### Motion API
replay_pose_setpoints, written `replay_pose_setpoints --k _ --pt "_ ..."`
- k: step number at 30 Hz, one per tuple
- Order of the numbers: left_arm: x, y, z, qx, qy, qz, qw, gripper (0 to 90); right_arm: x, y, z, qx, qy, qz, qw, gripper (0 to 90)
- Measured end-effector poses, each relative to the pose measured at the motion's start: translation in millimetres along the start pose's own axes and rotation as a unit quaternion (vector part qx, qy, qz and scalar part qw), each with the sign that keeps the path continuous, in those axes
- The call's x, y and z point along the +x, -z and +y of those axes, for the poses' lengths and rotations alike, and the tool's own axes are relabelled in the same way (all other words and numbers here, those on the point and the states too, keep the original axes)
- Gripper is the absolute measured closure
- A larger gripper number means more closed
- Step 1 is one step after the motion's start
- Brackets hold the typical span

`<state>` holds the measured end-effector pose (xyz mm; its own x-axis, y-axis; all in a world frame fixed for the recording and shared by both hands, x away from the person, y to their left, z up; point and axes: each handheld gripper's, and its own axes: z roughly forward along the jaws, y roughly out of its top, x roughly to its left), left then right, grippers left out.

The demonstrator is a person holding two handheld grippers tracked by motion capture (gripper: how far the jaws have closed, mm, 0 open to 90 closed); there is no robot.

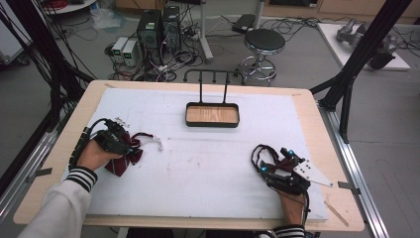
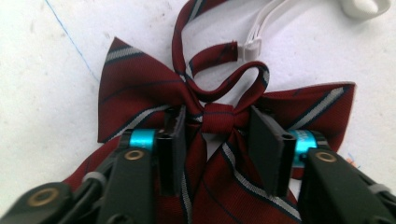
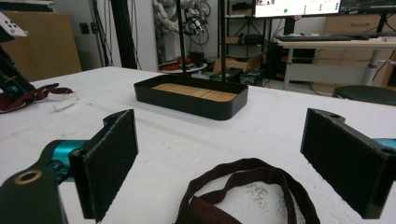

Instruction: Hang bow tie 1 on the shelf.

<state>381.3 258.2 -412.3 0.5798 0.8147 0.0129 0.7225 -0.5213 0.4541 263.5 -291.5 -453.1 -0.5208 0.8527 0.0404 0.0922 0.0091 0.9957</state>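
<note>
The striped bow tie (image 2: 219, 116) is sitting between the left gripper's (image 2: 217, 140) half-spread jaws, knot ungrasped; the right gripper (image 3: 219, 158) is gaping wide over a dark strap (image 3: 247, 186); the black tray (image 3: 191, 98) is lying bare.

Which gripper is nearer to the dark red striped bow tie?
Left. The left gripper is over the dark red striped bow tie, its fingers beside the knot. The right gripper rests across the table.
</note>
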Motion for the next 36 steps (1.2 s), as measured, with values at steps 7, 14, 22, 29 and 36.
replay_pose_setpoints --k 7,14,22,29,36 --pt "-1.5 -0.8 0.0 0.006 0.002 0.002 1.0000 64.7 0.1 0.0 0.1 0.000 0.001 -0.001 1.0000 10.2" --pt "-1.9 0.3 0.3 0.008 0.002 0.004 1.0000 67.7 0.1 0.0 0.0 0.001 0.000 0.000 1.0000 10.2" --pt "-3.3 2.0 -1.2 -0.006 -0.004 0.017 0.9998 68.4 0.1 0.1 0.0 0.001 0.000 0.000 1.0000 10.2" --pt "-4.9 8.9 -1.7 -0.048 -0.019 0.044 0.9977 68.4 0.1 0.1 0.0 0.001 0.000 0.000 1.0000 10.2" --pt "-7.7 15.5 -0.9 -0.094 -0.022 0.064 0.9933 68.4 0.1 0.1 0.0 0.001 0.000 0.000 1.0000 10.2"
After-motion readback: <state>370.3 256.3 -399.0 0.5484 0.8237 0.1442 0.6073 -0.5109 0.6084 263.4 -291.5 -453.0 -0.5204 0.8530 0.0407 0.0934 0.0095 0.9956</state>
